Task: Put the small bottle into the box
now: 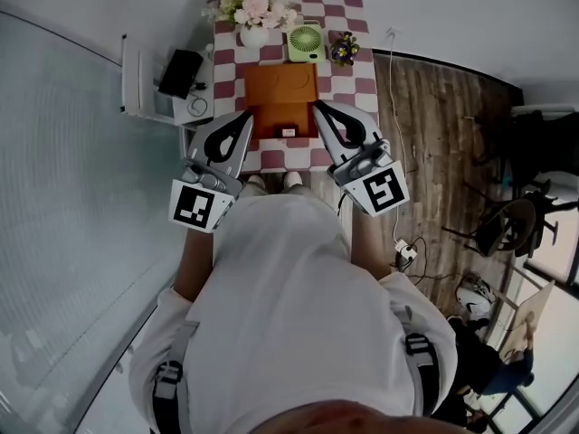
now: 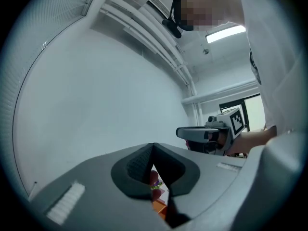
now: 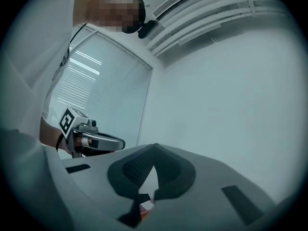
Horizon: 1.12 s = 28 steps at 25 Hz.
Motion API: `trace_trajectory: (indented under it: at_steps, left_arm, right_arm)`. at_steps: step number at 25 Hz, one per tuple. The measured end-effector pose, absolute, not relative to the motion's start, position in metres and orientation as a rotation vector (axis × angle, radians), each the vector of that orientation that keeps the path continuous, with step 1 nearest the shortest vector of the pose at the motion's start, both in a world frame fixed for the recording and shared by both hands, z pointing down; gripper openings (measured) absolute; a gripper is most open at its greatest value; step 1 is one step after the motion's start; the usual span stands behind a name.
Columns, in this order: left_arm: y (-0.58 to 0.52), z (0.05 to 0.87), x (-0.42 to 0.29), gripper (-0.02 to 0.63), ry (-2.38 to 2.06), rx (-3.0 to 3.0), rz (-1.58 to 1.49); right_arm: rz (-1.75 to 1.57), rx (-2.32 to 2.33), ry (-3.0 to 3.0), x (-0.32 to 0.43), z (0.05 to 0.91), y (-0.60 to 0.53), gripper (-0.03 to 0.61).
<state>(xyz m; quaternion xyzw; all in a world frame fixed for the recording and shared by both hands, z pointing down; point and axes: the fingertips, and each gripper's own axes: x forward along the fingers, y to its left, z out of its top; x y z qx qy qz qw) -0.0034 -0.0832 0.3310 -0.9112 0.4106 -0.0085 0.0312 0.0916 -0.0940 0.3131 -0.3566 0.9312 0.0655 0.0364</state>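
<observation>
Now, with your left hand-held gripper [image 1: 244,116] and right hand-held gripper [image 1: 319,108] both closed on nothing, spread one's jaws first, then lower squarely over the small bottle [image 1: 288,132], seemingly lying at the brown box's [image 1: 280,87] near edge.

Seen from my remote station: a desk [image 1: 357,78] draped in maroon-and-white checks carries an orange-brown box [image 1: 280,93], a pale green fan [image 1: 306,42] and pink, yellow and white flowers [image 1: 253,3]. My grey left claw [image 1: 248,116] and right claw [image 1: 317,108] bear black-and-white square markers [image 1: 201,206].
</observation>
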Motion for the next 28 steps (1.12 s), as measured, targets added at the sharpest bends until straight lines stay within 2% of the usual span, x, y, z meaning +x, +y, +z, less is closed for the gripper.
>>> trace_trajectory:
  at_steps: [16,28]
  left_arm:
    - [-0.092,0.343,-0.055,0.000,1.262,-2.842,-0.020]
    - [-0.098,0.344,-0.038,0.000,1.149,-2.876,-0.015]
  right_arm:
    - [0.222,-1.042,2.934,0.039,0.314,-0.108,0.000]
    - [0.243,-1.132,2.886,0.050,0.311,-0.108,0.000]
